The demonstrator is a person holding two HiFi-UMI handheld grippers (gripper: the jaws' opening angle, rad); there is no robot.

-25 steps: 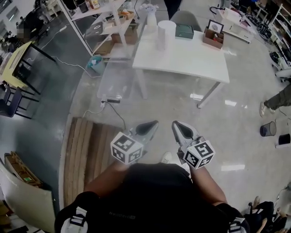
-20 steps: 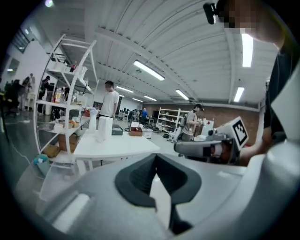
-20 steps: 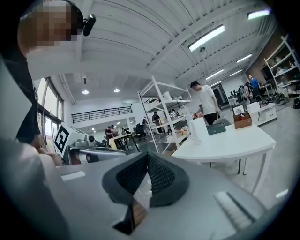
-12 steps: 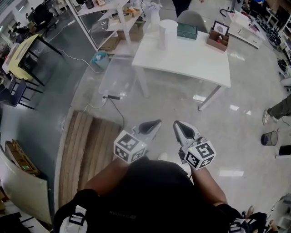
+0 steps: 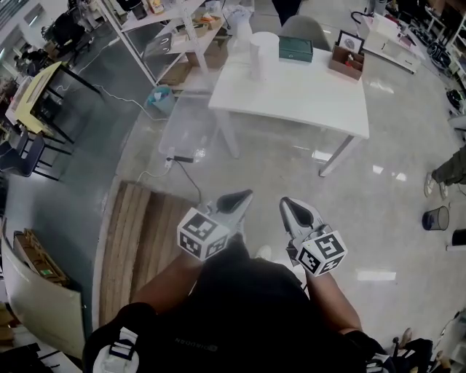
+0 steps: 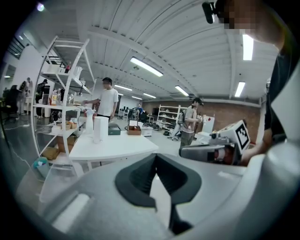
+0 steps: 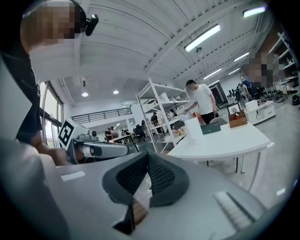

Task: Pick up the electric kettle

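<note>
Table (image 5: 291,95) closer; right hand-held gripper (image 5: 286,203) shut.

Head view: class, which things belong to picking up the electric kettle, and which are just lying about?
Job in hand:
tall white cylinder, probably the kettle
table under it
left gripper, shut, empty
right gripper, shut, empty

Lying about:
green box
brown box
shelf
pallet
bin

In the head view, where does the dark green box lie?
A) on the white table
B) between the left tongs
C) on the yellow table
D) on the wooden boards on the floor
A: the green box rests on the far side of the white table, well ahead of both tongs.
</note>
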